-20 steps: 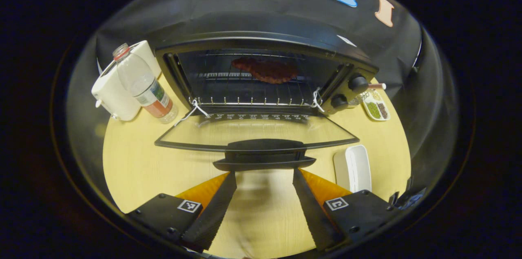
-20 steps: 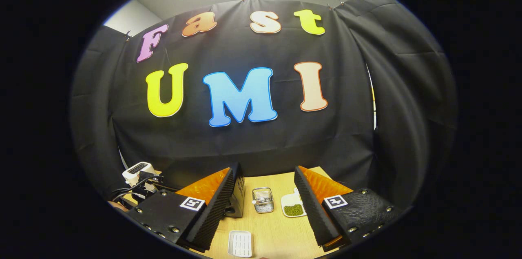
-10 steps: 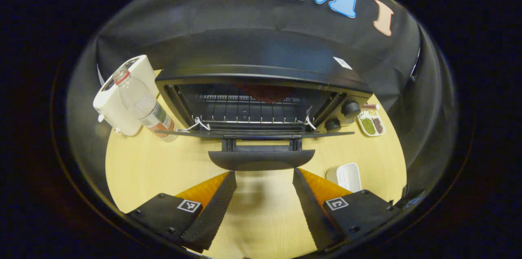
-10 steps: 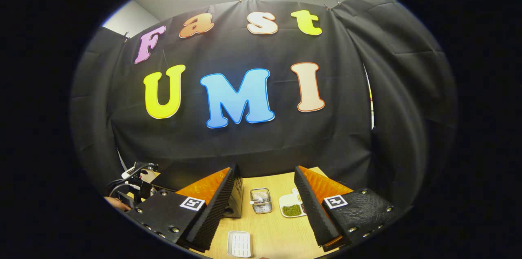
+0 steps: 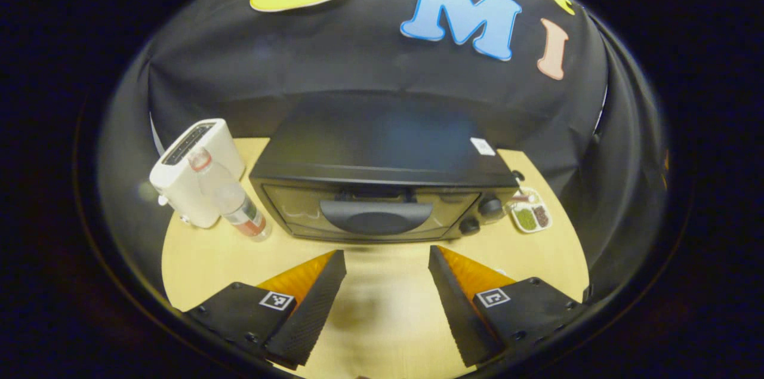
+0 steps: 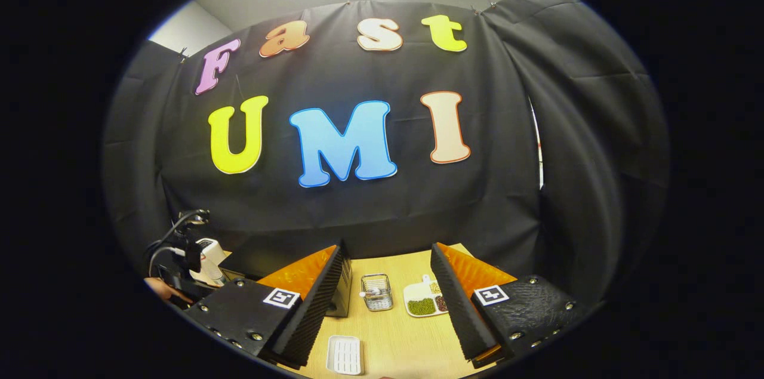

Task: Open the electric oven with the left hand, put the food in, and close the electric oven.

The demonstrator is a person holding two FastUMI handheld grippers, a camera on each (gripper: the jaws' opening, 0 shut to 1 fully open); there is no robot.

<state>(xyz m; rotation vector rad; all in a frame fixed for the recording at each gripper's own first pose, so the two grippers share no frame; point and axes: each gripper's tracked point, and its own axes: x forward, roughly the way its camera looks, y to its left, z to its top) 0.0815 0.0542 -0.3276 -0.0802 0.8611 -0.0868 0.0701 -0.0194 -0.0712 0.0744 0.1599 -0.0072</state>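
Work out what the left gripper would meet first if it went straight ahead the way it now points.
Probably the electric oven: the left gripper, open and empty, points at its shut door, so the door handle would likely be touched first. Bare table lies between them; depth is unclear.

Wooden table (image 5: pixel 209 259) — oven (image 5: pixel 382 188), toaster (image 5: pixel 194 173), bottle (image 5: pixel 233 203).

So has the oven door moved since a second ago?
Yes. The oven door has swung up from lying flat over the table to upright and shut against the oven front, below its top edge. The left gripper is open, off the handle.
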